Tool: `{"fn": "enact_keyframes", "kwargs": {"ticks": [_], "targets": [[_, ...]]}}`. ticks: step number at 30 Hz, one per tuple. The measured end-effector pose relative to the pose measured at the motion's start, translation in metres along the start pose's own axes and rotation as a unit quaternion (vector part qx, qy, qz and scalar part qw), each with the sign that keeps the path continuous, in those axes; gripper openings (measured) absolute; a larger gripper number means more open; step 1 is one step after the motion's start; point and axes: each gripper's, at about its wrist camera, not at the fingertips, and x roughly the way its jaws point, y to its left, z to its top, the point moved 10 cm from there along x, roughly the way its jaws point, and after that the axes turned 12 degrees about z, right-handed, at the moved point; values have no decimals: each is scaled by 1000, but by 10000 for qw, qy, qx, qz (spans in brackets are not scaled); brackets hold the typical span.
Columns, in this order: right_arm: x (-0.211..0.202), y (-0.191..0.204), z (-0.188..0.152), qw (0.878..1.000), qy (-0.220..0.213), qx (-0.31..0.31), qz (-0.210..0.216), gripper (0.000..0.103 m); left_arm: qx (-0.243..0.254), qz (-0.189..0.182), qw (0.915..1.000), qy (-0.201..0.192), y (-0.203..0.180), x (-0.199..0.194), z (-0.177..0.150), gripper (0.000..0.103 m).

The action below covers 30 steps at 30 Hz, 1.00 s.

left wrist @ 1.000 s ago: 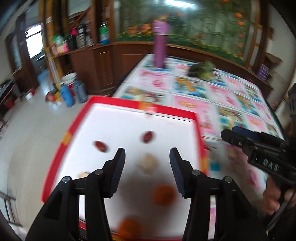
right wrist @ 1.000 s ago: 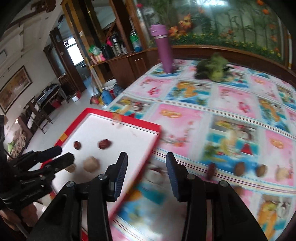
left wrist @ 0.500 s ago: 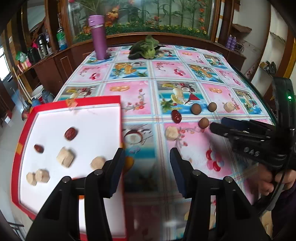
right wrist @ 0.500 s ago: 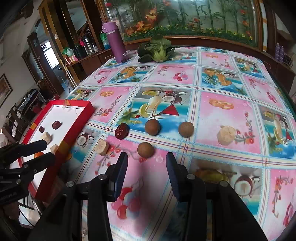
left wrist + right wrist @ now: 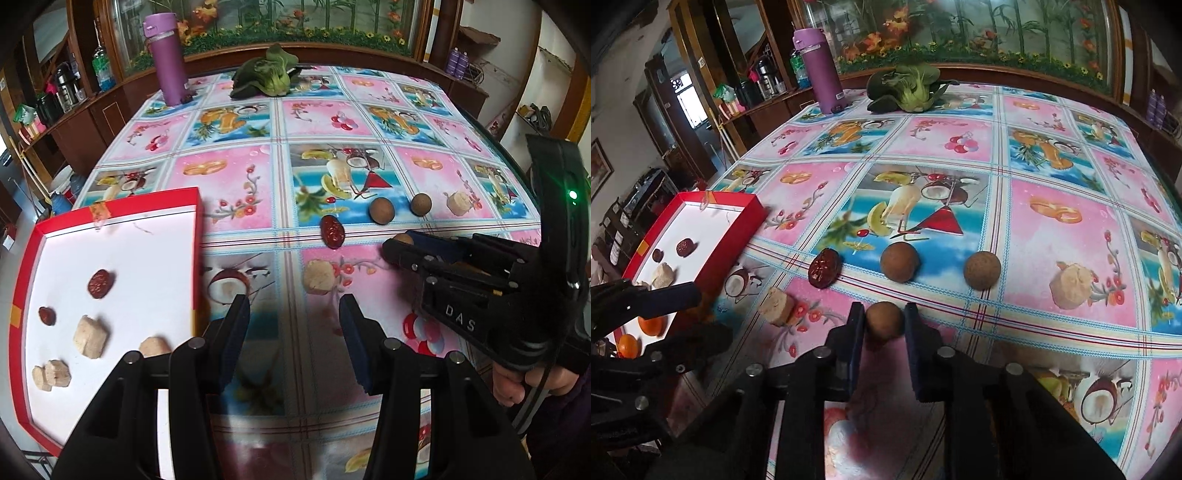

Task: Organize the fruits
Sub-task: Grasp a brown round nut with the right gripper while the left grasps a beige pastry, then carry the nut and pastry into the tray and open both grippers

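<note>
A red tray [image 5: 197, 221] with a white floor holds two red dates, several pale chunks and, in the right wrist view, two small oranges [image 5: 652, 326]. On the fruit-print cloth lie a red date [image 5: 332, 230], two brown round longans [image 5: 382, 210], and pale chunks [image 5: 317, 275]. My right gripper [image 5: 884, 321] is shut on a third brown longan [image 5: 884, 319], which rests on the cloth. My left gripper [image 5: 291, 317] hangs open over the cloth just right of the tray [image 5: 738, 236], with nothing between its fingers. It also shows as the left gripper [image 5: 690, 317] beside the tray.
A purple bottle [image 5: 168, 55] and a leafy green vegetable [image 5: 266, 77] stand at the table's far end. Wooden cabinets line the far wall. The tray overhangs the table's left edge. A hand [image 5: 532, 384] holds the right gripper at the right.
Both grippers swung right, from over the tray to the loose fruit on the cloth. The right gripper's fingers narrowed and closed on a brown longan.
</note>
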Motion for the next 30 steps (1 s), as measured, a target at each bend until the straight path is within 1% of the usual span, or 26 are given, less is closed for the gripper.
{"fn": "enact_keyframes", "kwargs": {"ticks": [4,8,11,14,17,20,21,22,24,30], "targets": [[-7,-7,-3,10000,-8,77,-39,20,86,-76,9999,75,-11,7,3,52],[-24,-26,-11,9996,-93,269,-91,20,71,-207,9996,205,-18,18,4,52],[-37,-40,-17,9990,-190,399,-92,20,78,-194,9993,311,-21,30,4,52],[-44,-48,-19,9984,-259,480,-114,20,112,-200,9991,348,-24,38,4,52],[-42,-46,-18,9983,-261,515,-59,20,166,-142,9995,242,-25,41,7,51],[-41,-44,-18,9983,-250,530,55,20,229,-153,9995,142,-27,40,10,40],[-41,-44,-18,9982,-253,537,57,20,241,-177,9995,114,-28,40,10,33],[-40,-44,-18,9982,-257,543,57,20,256,-198,9994,92,-29,40,11,29],[-40,-44,-18,9981,-267,560,67,20,268,-213,9994,56,-31,40,12,26],[-39,-42,-18,9981,-281,540,81,20,151,-350,9993,10,-33,36,11,25]]}}
